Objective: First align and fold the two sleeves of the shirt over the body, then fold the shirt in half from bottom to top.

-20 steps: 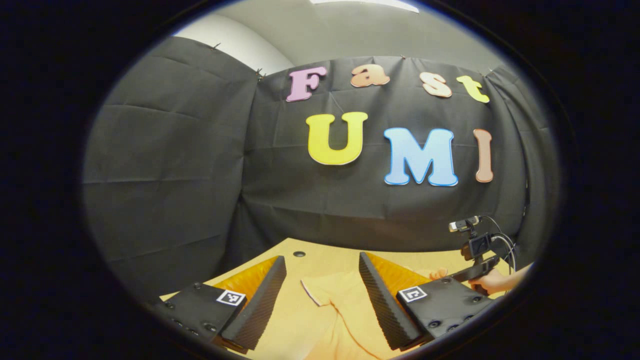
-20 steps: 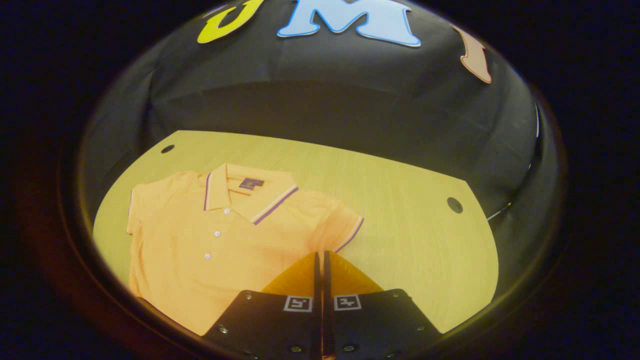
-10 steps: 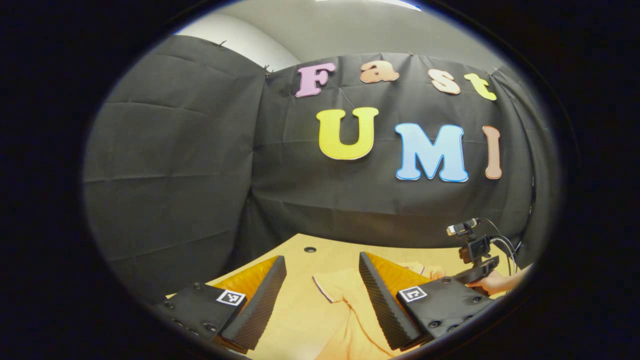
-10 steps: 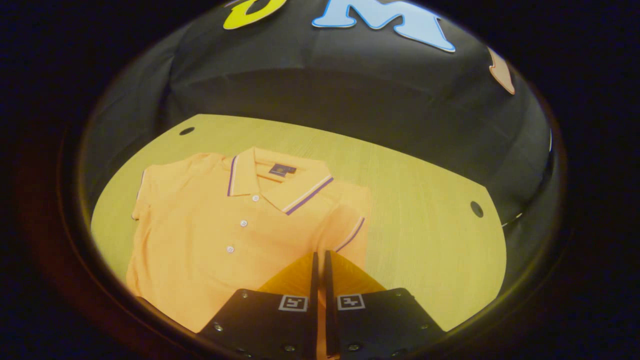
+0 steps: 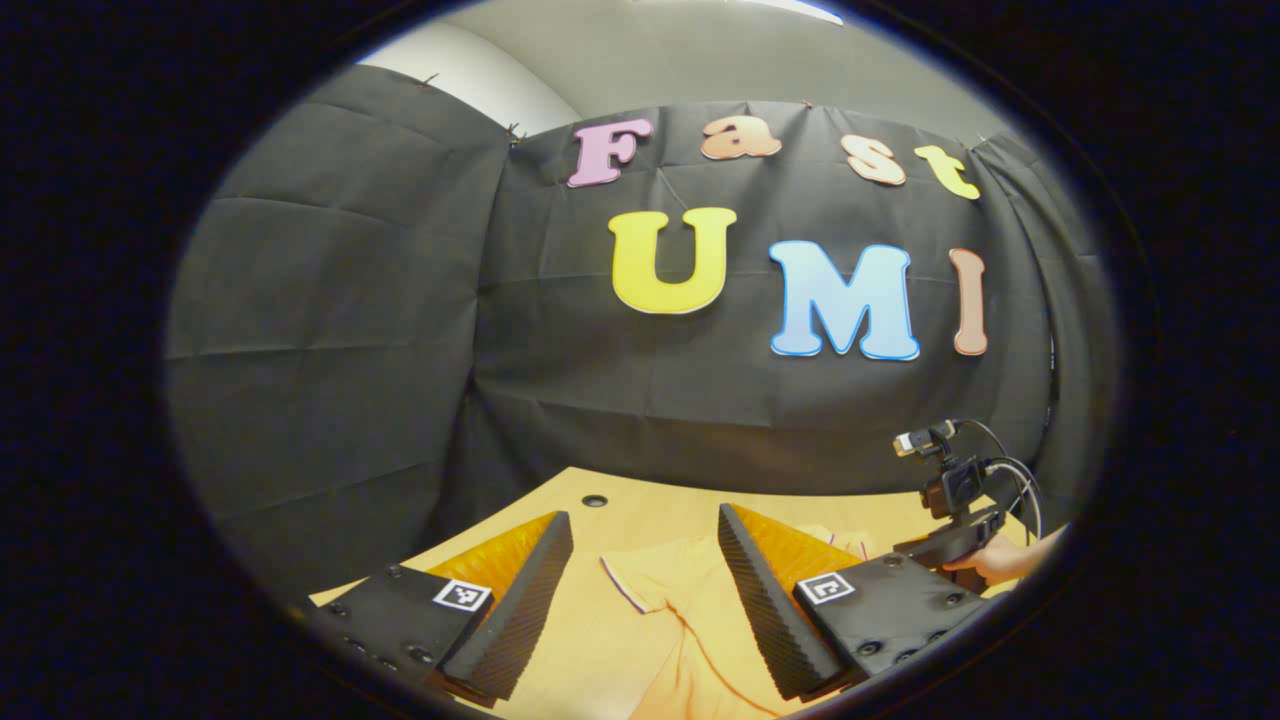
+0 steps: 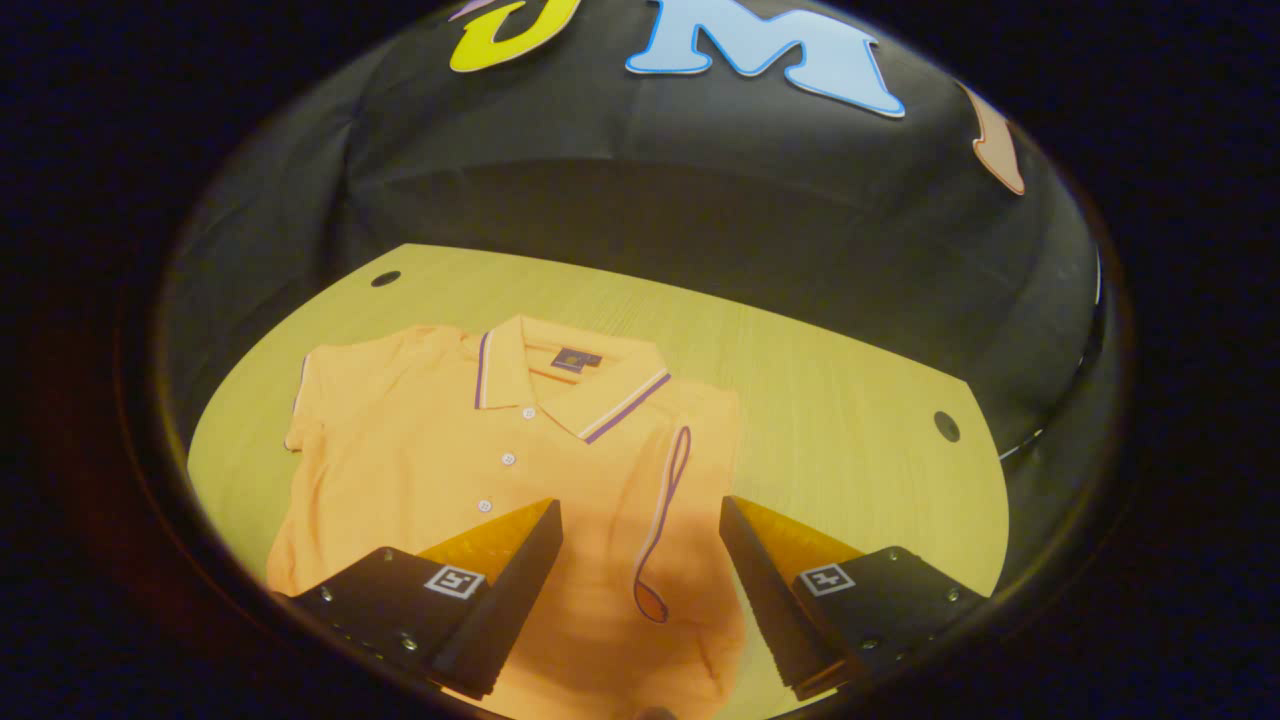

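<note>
On worktop (image 6: 820,400): orange polo shirt (image 6: 450,470), one sleeve folded in.
Shirt lies flat, collar (image 6: 560,375) toward the booth wall, buttons up; the sleeve (image 6: 665,500) on the right gripper's side is turned over the body, its striped cuff showing as a loop; the other sleeve (image 6: 310,400) is spread flat. Right gripper (image 6: 640,590), pinched together 0.5 s ago, is now spread above that fold, holding nothing. Left gripper (image 5: 645,600) unchanged, spread over the shirt's far sleeve edge.
</note>
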The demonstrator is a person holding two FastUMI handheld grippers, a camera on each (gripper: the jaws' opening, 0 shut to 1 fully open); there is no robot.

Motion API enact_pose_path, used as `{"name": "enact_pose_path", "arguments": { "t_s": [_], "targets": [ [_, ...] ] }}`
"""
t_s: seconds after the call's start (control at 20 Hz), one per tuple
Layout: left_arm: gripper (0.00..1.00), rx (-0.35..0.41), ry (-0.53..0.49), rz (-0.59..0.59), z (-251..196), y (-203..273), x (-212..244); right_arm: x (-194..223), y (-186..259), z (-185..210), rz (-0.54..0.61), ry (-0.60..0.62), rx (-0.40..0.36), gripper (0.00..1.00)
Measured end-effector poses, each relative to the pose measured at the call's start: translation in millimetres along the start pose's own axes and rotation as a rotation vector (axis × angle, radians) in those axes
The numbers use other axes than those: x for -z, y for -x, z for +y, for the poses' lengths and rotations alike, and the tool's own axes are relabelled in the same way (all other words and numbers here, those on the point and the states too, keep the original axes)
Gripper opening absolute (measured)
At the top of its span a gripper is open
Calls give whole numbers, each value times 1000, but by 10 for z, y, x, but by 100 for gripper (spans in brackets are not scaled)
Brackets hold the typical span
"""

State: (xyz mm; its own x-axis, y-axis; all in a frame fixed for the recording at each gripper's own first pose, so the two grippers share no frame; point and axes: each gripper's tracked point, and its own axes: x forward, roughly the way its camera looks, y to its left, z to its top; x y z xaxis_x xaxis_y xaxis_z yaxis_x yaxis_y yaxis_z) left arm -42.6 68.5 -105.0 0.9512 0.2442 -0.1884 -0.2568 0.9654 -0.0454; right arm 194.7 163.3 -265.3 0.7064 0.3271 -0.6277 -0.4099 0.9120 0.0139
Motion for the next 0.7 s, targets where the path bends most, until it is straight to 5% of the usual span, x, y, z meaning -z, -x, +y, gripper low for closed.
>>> {"name": "enact_pose_path", "arguments": {
  "t_s": [0.35, 0.7],
  "targets": [
    [95, 38, 68, 105, 13, -642, 590, -229, 662, -21, -122, -38, 23, 97],
    [95, -30, 124, 276, 209, -1374, 1411, -279, 1446, 3, -237, -6, 60, 97]
  ]
}}
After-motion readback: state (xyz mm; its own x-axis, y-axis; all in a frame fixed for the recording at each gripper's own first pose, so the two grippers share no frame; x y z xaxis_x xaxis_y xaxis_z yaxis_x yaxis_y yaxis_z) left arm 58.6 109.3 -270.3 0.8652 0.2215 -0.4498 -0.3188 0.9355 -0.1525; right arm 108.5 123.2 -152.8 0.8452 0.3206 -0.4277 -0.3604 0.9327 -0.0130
